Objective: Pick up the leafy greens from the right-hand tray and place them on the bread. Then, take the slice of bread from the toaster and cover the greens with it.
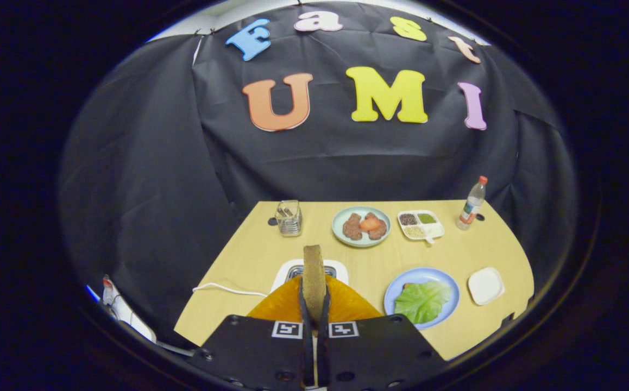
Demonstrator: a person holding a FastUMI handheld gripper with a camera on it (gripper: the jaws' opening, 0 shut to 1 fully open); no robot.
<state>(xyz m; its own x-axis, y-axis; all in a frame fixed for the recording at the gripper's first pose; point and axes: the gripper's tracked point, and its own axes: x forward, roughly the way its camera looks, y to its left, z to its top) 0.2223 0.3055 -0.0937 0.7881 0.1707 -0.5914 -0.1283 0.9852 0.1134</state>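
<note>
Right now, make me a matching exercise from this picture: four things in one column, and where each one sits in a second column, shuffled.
Things:
1. brown slice of bread
2. green lettuce leaf
3. clear plastic bottle with an orange cap
4. white toaster

Places:
A. at the table's far right corner
B. on the blue plate
C. clamped upright between the fingers of the gripper
D. just beyond the fingers, behind the orange cloth

Pairs: 1-C, 2-B, 3-A, 4-D
</note>
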